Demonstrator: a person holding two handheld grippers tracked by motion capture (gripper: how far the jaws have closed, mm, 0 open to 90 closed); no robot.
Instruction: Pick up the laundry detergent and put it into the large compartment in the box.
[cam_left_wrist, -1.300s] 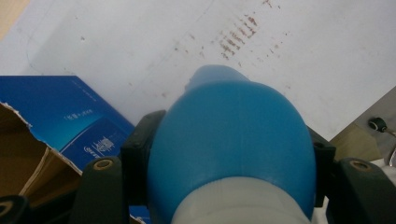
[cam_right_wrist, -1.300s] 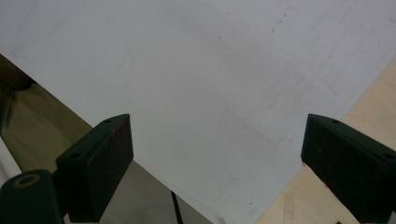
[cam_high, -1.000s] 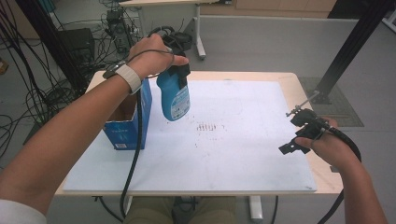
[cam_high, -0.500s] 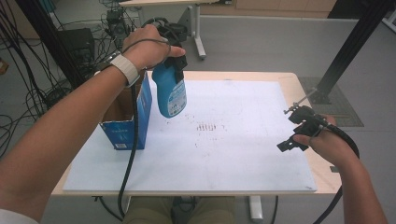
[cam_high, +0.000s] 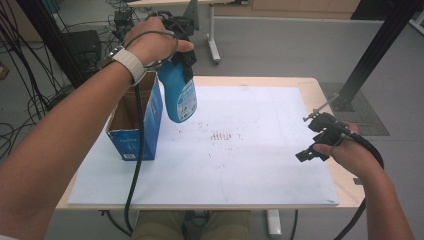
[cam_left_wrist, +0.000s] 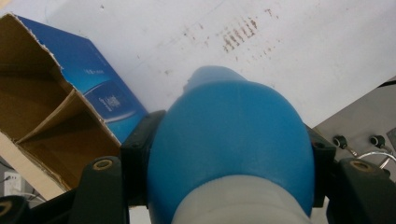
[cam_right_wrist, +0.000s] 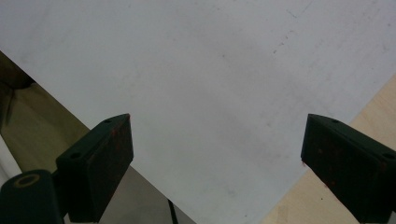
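Half the blue bottle (cam_left_wrist: 229, 144) hides its cap between the left tongs (cam_left_wrist: 224, 186).

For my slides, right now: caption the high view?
Left gripper holds blue bottle beside open box; right gripper open.

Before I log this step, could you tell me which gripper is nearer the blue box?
Left: the left gripper, holding the blue bottle, is just above the blue box; the right gripper is across the table.

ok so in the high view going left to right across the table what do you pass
open blue cardboard box → blue plastic bottle held off the table in the left gripper → brown smudges on the white board → open right gripper
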